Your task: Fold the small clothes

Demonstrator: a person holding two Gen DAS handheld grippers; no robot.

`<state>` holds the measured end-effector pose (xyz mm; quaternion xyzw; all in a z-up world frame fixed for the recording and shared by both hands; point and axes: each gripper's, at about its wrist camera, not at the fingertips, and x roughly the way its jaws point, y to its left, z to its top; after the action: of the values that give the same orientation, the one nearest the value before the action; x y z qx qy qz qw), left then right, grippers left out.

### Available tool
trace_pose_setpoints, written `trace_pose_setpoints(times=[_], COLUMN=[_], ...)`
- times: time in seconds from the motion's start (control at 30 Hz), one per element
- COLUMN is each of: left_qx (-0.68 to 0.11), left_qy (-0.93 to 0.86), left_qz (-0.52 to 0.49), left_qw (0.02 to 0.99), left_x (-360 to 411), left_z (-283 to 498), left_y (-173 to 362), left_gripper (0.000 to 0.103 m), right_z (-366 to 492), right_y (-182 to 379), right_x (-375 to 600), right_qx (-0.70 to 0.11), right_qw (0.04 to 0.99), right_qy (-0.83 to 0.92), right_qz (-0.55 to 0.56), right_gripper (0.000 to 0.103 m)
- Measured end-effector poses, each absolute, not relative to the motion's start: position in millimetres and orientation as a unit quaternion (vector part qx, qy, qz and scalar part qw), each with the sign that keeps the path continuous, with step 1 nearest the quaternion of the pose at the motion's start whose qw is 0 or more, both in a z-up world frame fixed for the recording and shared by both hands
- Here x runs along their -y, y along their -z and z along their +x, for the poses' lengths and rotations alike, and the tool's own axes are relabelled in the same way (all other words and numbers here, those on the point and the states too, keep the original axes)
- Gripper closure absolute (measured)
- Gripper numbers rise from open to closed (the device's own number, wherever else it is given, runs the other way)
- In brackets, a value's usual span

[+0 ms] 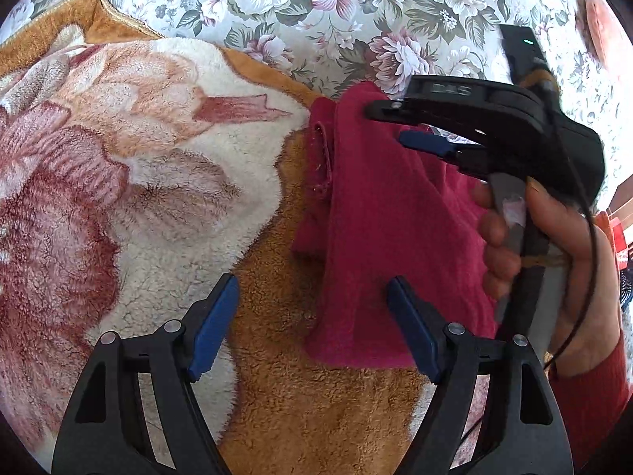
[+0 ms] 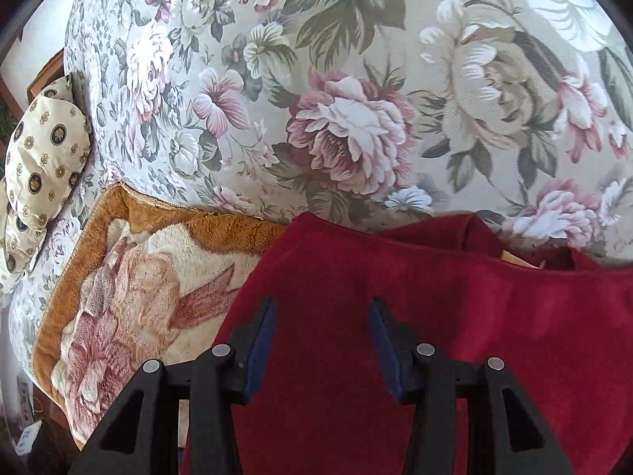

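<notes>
Garment: a small deep-red fleecy cloth garment lies crumpled in a long fold on a plush orange-and-cream flowered blanket, which is spread over a flower-printed bedcover.
Handling: it looks light, soft and limp, so it will likely sag and bunch when lifted; not fragile, and the nap should give the pads good purchase.
Where to grip: best at a hem or corner, such as the near bottom edge or the seamed edge on its left side.
Left hand-held gripper: released, jaws wide, hovering over the garment's near end; nothing pinched.
Right hand-held gripper: jaws apart above the red cloth, holding nothing; a hand carries it.
</notes>
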<state>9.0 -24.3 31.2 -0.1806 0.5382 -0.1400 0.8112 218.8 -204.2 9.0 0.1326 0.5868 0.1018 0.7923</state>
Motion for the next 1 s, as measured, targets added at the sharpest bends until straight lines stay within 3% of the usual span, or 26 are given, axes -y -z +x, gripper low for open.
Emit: trace_pose_setpoints(times=[0.2,0.43,0.6,0.9,1.0], left_qx=[-0.533,-0.526,-0.524,-0.51,-0.505], left_qy=[0.157,0.163,0.165,0.178,0.171], left_qz=[-0.175,-0.2,-0.24,-0.259,-0.25], left_qw=[0.813,0.81,0.8,0.801,0.808], left_x=[23.2,15.2,7.9,16.3,22.8], left_z=[9.7,5.8,1.6,2.6,4.1], left_y=[-29.0,-29.6,-30.3,-28.8,-28.0], left_gripper=[0.023,0.023,0.022,0.002,0.001], right_z=[225.6,224.0,227.8,239.5,244.0], right_y=[10.9,-18.2,-28.8,-8.2,-0.9], right_x=[185.1,186.3,164.4,130.0,124.3], right_qx=[-0.607,-0.599,-0.624,-0.663,-0.672], right_qw=[0.782,0.781,0.764,0.741,0.733], right_qy=[-0.097,-0.114,-0.131,-0.112,-0.103], right_qz=[0.109,0.137,0.097,0.011,-0.016], right_gripper=[0.054,0.053,0.04,0.04,0.039])
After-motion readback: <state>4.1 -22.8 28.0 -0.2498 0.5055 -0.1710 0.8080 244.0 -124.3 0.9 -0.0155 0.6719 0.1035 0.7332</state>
